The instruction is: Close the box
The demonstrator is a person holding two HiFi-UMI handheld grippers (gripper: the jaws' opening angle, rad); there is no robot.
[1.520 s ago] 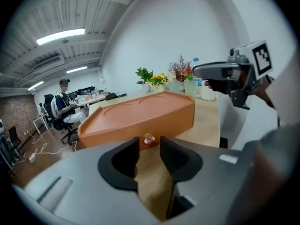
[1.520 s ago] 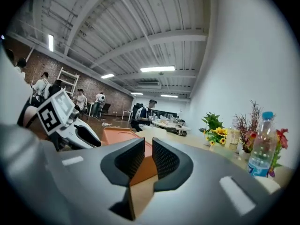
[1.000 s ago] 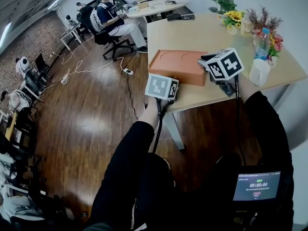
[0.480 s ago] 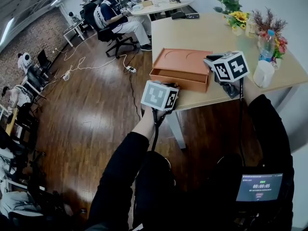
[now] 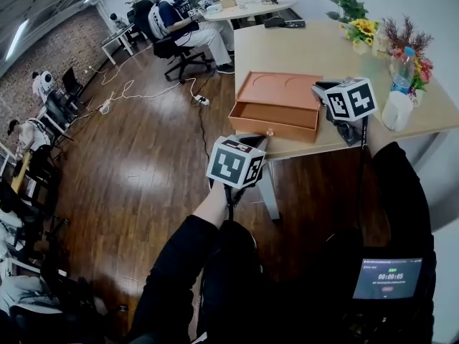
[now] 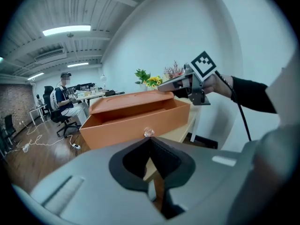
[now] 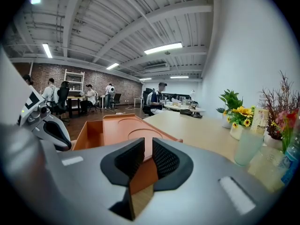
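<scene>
An orange box (image 5: 281,90) lies on the wooden table (image 5: 308,49), its drawer (image 5: 276,117) pulled out toward the table's front edge. A small clear knob (image 6: 148,132) sits on the drawer front. My left gripper (image 5: 252,141) hangs just off the table edge before the drawer. Its jaws (image 6: 149,142) are shut and empty, with the knob just beyond their tips. My right gripper (image 5: 320,89) is at the box's right end, over the lid (image 7: 136,136). It (image 7: 148,150) is shut, with only a slit between the pads and nothing in it.
Potted flowers (image 5: 360,27), a water bottle (image 5: 401,67) and a white cup (image 5: 396,110) stand on the table's right side. People sit at a round table (image 5: 244,7) behind. Cables (image 5: 136,92) lie on the wooden floor to the left.
The drawer has slid out of the box toward the table edge. My left gripper has drawn back and down from it. The right gripper has stayed at the box's right end.
</scene>
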